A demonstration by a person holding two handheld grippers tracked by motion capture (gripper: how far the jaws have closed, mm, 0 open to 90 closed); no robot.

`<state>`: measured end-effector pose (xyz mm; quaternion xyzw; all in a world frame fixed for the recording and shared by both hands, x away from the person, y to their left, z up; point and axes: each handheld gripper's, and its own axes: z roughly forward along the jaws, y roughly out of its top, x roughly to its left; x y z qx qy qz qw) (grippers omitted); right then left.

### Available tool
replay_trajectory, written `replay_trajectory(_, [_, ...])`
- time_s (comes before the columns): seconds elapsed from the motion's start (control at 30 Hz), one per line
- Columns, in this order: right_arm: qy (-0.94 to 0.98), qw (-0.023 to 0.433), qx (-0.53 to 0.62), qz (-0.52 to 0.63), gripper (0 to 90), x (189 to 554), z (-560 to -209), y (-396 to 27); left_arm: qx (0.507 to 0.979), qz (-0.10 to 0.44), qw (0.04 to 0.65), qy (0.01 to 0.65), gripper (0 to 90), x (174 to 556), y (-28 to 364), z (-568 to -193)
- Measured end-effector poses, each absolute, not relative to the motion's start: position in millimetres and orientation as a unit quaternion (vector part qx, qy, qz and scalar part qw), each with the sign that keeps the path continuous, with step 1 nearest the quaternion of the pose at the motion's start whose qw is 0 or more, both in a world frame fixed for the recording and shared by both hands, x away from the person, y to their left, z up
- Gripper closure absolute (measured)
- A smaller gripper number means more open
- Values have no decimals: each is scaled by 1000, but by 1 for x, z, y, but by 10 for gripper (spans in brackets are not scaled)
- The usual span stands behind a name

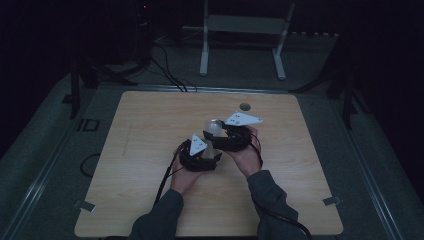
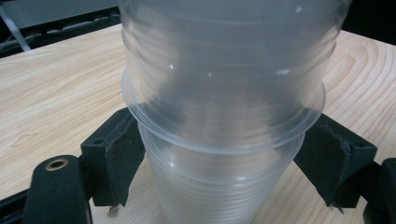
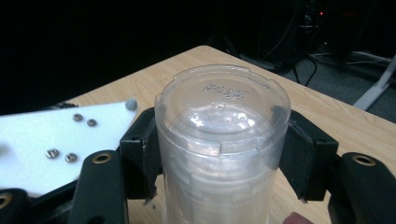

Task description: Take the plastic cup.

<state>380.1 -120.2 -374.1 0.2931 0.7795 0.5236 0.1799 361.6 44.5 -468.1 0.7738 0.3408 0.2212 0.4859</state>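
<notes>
- Dim room all round, with a pale wooden desk [image 1: 150, 150] lit at its middle; a white metal frame [image 1: 242, 30] stands on the floor beyond the far edge, and dark cables [image 1: 167, 70] trail over the floor near the far left corner.
- A small round hole [image 1: 244, 106] sits near the far edge of the desk, just beyond the hands.
- Both hands meet at the middle of the desk, each carrying tongs with a grey three-cornered plate on top.
- Left tongs [image 1: 200, 157] lie nearer the near edge; in the left gripper view their black jaws stand on either side of the lower clear plastic cup [image 2: 219, 186], just under its rim, with the pads against or very close to its ribbed wall.
- A second clear cup [image 2: 229, 60] is nested with the lower one, its ribbed wall rising above that rim.
- Right tongs [image 1: 231, 136] sit just beyond the left ones; in the right gripper view their jaws press on both sides of the upturned cup [image 3: 222, 135], whose embossed bottom faces the camera.
- In the high view the cups [image 1: 214, 129] show as a pale shape between the two tongs.
</notes>
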Motion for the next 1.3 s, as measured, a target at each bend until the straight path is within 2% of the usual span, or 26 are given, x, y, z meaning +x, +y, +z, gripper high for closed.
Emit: replay_trajectory(1.3, [753, 205, 275, 561, 382, 369, -326, -130, 762, 216, 500, 349, 167, 347, 56, -459])
